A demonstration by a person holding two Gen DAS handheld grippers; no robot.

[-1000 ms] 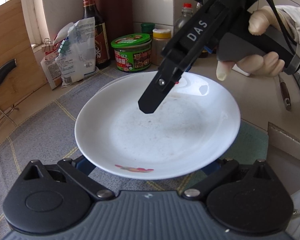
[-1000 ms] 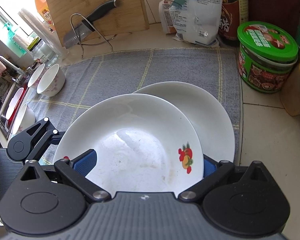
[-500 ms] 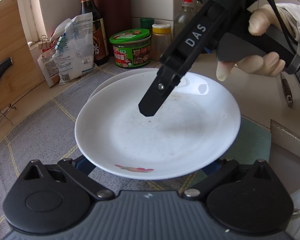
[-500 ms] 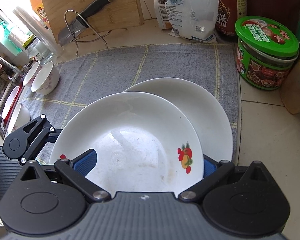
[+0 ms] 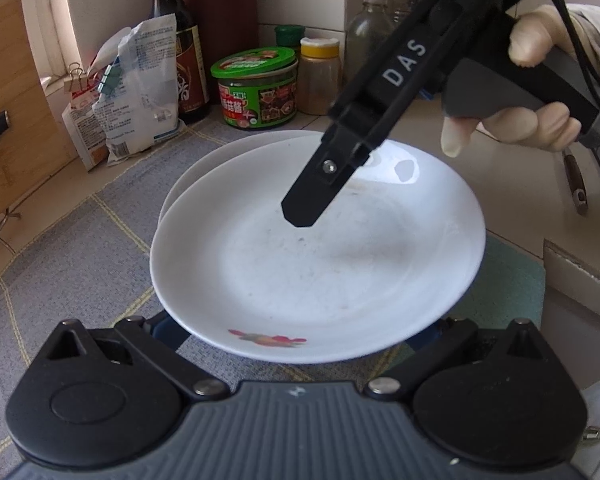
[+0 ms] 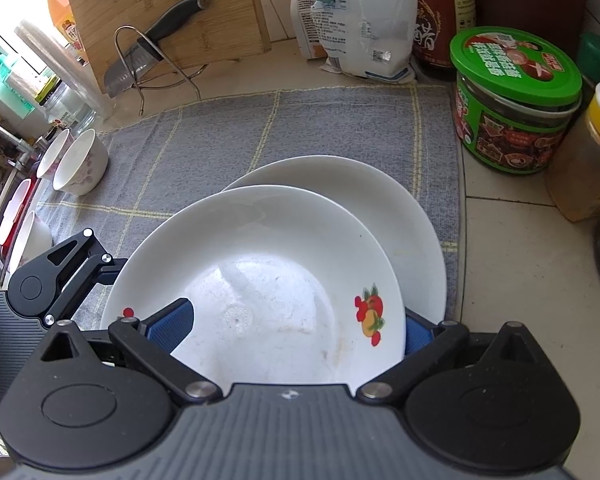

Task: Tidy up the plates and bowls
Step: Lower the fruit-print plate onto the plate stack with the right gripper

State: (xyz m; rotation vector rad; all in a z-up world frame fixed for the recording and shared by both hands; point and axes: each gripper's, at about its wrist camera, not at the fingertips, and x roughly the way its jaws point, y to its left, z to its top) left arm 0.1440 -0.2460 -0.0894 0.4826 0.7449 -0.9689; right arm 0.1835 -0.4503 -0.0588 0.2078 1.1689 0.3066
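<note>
A white plate with a fruit print [image 5: 320, 264] [image 6: 268, 280] is held over a second white plate [image 5: 204, 156] [image 6: 380, 200] that lies on the grey cloth. My right gripper [image 6: 296, 328] is shut on the upper plate's near rim, one blue pad above it and one under it; in the left wrist view its finger [image 5: 320, 184] reaches over the plate. My left gripper [image 5: 300, 336] sits at the plate's opposite rim with blue pads spread wide beneath it. Two white bowls [image 6: 80, 162] stand at the cloth's far left.
A green-lidded jar [image 6: 512, 100], a yellow-capped jar [image 6: 592, 160], a soy bottle [image 5: 176, 40] and a clipped bag [image 6: 364, 20] line the back. A knife [image 6: 148, 52] rests against a wooden board. A sink with more bowls [image 6: 16, 220] lies at the left.
Both grippers and the upper plate have shifted toward the plate on the cloth, so the two plates overlap more. The jars at the back look closer.
</note>
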